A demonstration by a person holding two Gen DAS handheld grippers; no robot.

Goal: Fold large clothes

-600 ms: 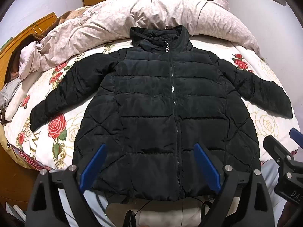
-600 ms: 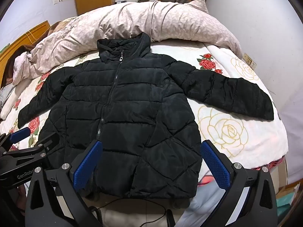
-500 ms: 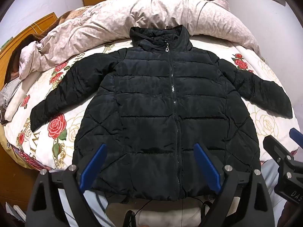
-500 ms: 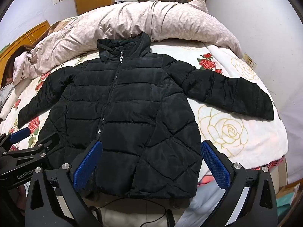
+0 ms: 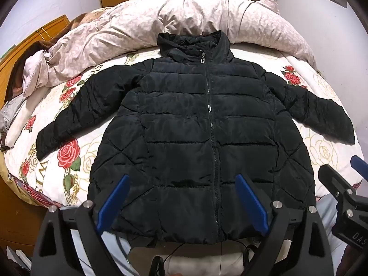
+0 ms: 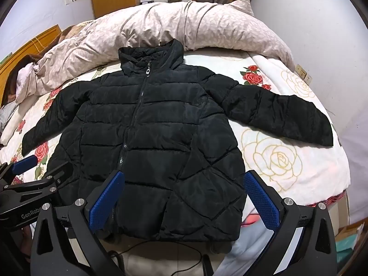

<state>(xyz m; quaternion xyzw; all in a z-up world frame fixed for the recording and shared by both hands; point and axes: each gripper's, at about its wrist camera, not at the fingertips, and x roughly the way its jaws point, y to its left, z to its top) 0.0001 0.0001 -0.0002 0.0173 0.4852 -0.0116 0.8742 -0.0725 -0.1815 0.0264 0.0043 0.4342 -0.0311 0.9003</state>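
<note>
Black puffer jacket lies flat ahead of both my grippers, left gripper and right gripper spread wide, holding nothing. I judge its slick padding could slip from a shallow pinch, springing any fold apart.

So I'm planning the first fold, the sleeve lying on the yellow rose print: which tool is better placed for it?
Probably the right tool: it hovers open over the black quilted puffer jacket on that sleeve's side. The left tool sits toward the other sleeve.

Left black two-finger gripper with blue pads: jaws wide apart, empty, tilted downward. Right black gripper, blue pads: likewise spread, empty, apparently just beside left.
</note>
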